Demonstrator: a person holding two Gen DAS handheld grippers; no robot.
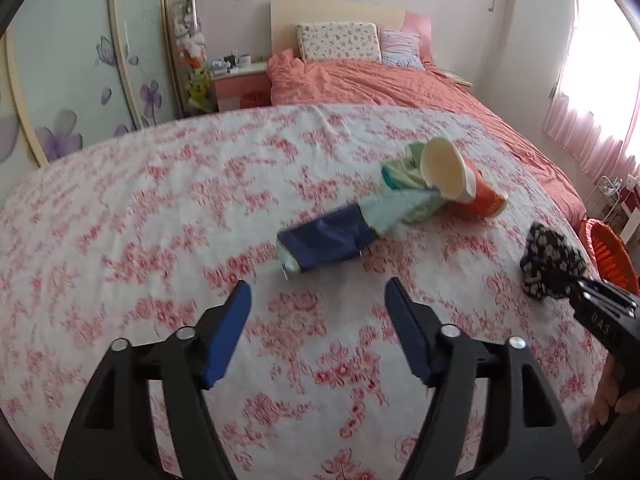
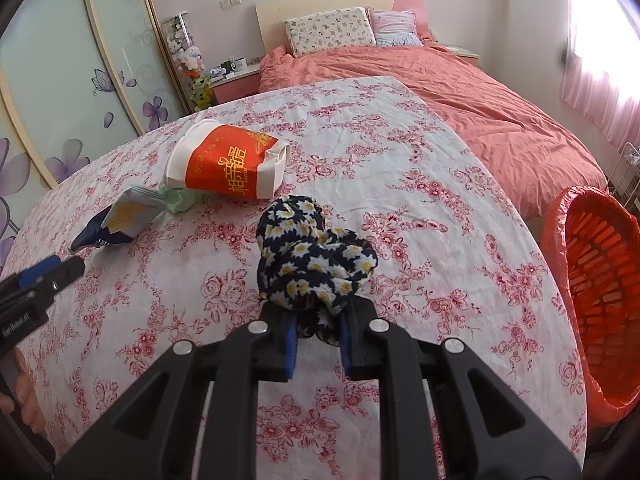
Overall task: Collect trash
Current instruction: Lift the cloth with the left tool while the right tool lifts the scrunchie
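Note:
A crushed red and white paper cup (image 2: 228, 164) lies on its side on the floral tablecloth (image 2: 400, 184); it also shows in the left wrist view (image 1: 460, 178). A dark blue and light green wrapper (image 1: 328, 240) lies beside it, also in the right wrist view (image 2: 120, 220). My right gripper (image 2: 318, 332) is shut on a bunched black daisy-print cloth (image 2: 316, 260), held above the table; the cloth also shows in the left wrist view (image 1: 550, 264). My left gripper (image 1: 318, 292) is open and empty, just short of the wrapper.
An orange bin with a red liner (image 2: 592, 280) stands at the table's right edge. A bed with a coral duvet (image 2: 480, 104) lies beyond the table. A wardrobe with flower decals (image 1: 72, 80) and a nightstand (image 1: 240, 80) are at the left.

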